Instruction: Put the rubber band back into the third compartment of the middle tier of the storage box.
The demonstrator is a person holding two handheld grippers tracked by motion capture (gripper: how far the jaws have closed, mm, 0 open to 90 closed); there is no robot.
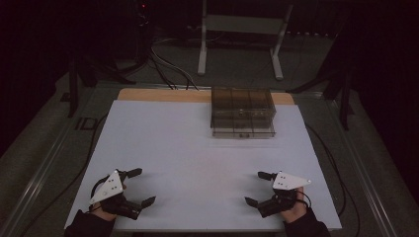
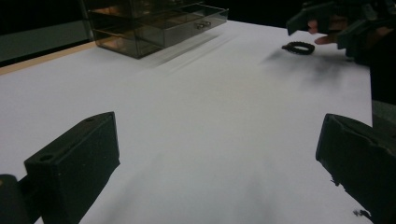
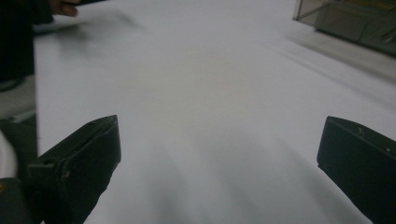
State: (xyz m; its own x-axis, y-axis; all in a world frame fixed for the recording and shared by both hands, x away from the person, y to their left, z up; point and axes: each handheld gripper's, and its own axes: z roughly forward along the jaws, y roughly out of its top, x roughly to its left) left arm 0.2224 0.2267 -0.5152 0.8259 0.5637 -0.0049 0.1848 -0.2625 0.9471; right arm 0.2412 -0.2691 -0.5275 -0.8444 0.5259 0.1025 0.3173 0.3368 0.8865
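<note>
My left gripper rests near the front left of the white table top, jaws wide apart with nothing between them. In its own view the left gripper looks across bare white surface. My right gripper sits at the front right, also open and empty, and it is seen again as the right gripper over bare table. A small black ring lies on the table just in front of the right gripper. A smoky clear drawer box stands at the back, its drawers pushed in.
The drawer box has a small knob on a drawer front; the same box sits far right in the right gripper view. A wooden table edge runs behind the white sheet. Cables and a white stand lie on the dark floor beyond.
</note>
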